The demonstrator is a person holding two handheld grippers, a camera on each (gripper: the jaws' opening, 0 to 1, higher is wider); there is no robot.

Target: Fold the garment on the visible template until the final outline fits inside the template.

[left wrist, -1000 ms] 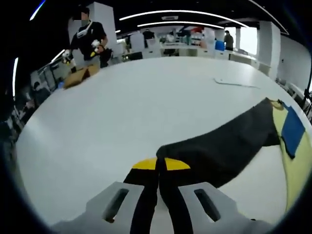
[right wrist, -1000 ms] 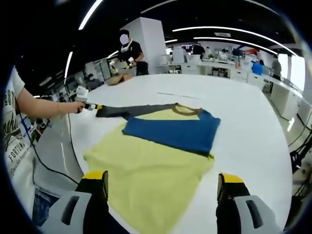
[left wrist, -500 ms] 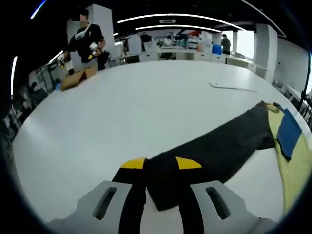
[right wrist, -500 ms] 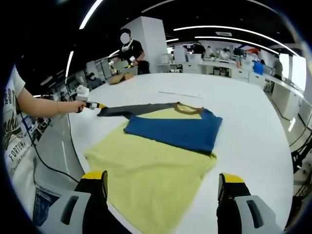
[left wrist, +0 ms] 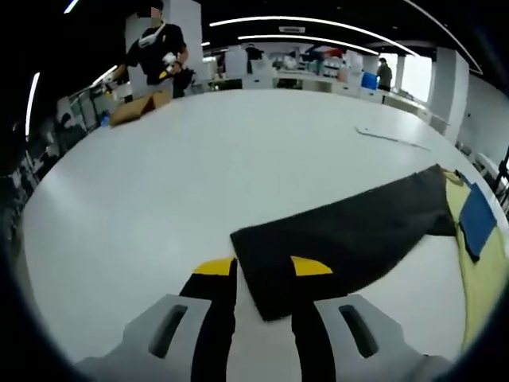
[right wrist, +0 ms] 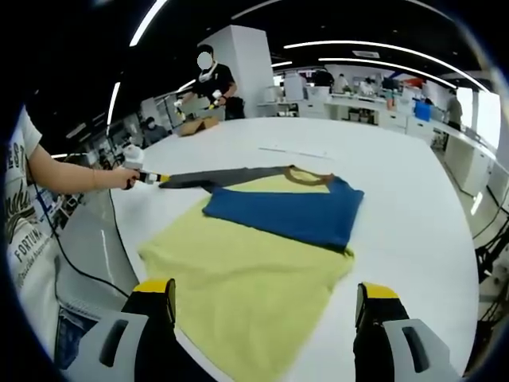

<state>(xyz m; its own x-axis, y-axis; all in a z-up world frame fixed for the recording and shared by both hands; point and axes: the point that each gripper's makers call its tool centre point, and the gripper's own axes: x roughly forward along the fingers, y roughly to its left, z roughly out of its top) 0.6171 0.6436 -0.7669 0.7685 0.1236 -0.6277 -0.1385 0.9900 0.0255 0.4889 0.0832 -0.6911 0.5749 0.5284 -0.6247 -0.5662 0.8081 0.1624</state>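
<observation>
The yellow, blue and dark grey long-sleeved cloth garment (right wrist: 254, 255) is lying flat on the large round white table (right wrist: 398, 223), its yellow body spreading toward the right gripper view's camera and its brown-trimmed neckline pointing away, toward the far side of the table. The blue sleeve (right wrist: 282, 213) is lying folded across the chest, running crosswise over the yellow, while the dark grey sleeve (left wrist: 350, 239) is stretching out straight from the shoulder, its long axis running along the table to the person's left. In the left gripper view that grey sleeve is reaching from the yellow body at the right edge down to the left gripper (left wrist: 262, 274), and its squared cuff end is lying between the two yellow-tipped black jaws, which are standing narrowly apart on either side of it (whether they are actually pinching the cloth I cannot tell). In the right gripper view the same gripper (right wrist: 147, 176), held in the person's hand (right wrist: 126, 177), is sitting at the cuff end near the table's left rim. The right gripper (right wrist: 266, 290) is hovering with its jaws spread wide and nothing between them, just short of the garment's near yellow hem, which is lying close to the table's near edge. Bare white tabletop is opening broadly beyond the grey sleeve and to the right of the garment.
</observation>
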